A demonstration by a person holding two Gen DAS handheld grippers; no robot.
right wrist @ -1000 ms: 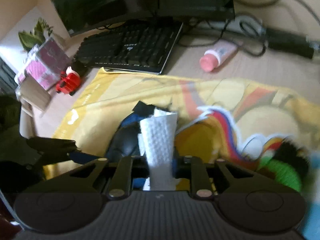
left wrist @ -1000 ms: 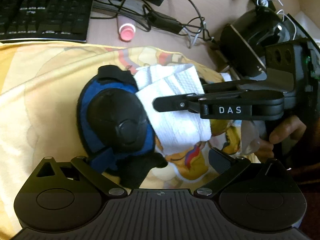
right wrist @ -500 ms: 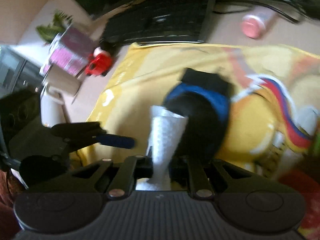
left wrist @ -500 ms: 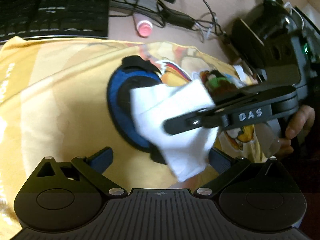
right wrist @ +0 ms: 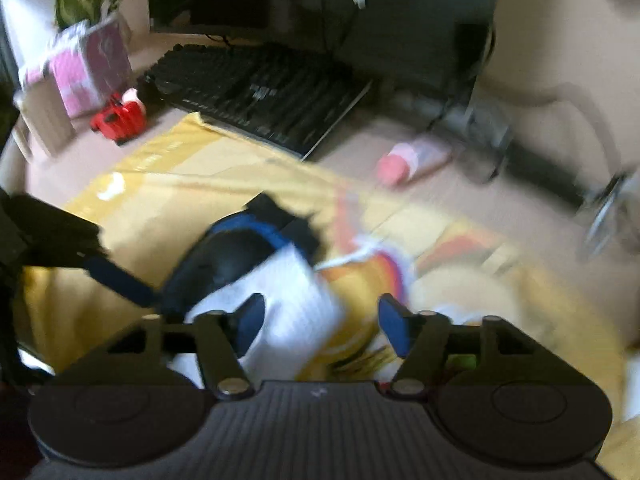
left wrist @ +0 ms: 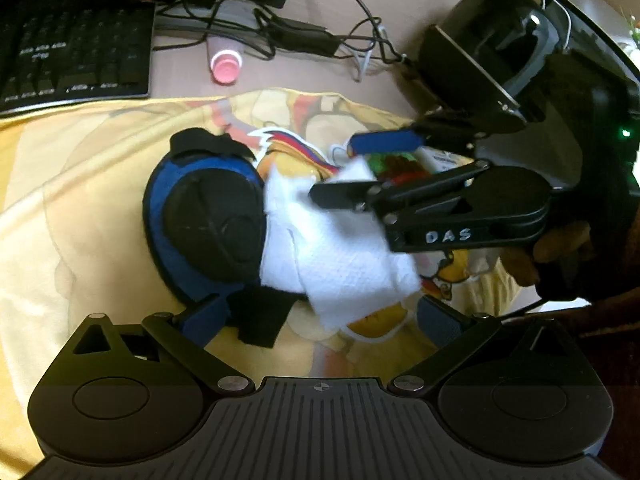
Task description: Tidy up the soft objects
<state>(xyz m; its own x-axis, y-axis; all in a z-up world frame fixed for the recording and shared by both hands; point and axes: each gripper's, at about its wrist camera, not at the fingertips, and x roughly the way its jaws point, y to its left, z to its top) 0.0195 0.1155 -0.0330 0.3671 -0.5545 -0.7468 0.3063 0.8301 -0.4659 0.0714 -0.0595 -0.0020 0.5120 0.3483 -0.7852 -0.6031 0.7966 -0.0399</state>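
Because soft things are being put together in one spot, the white cloth [left wrist: 336, 252] lies on the yellow blanket [left wrist: 80, 208], right beside the blue and black pad [left wrist: 208, 216] and touching its edge. The blanket covers the tabletop [left wrist: 304, 72] in front of the keyboard [left wrist: 72, 40], so it makes a soft place for the pile.

The right tool [right wrist: 320, 316] is opening now. Its jaws stand well apart, and the cloth sits loose between them, close to one blue finger [right wrist: 250, 320], with nothing squeezing it. I think it is letting the cloth go.

The left tool [left wrist: 320, 316] is wide open too. It holds nothing and hangs just over the pad and the cloth.
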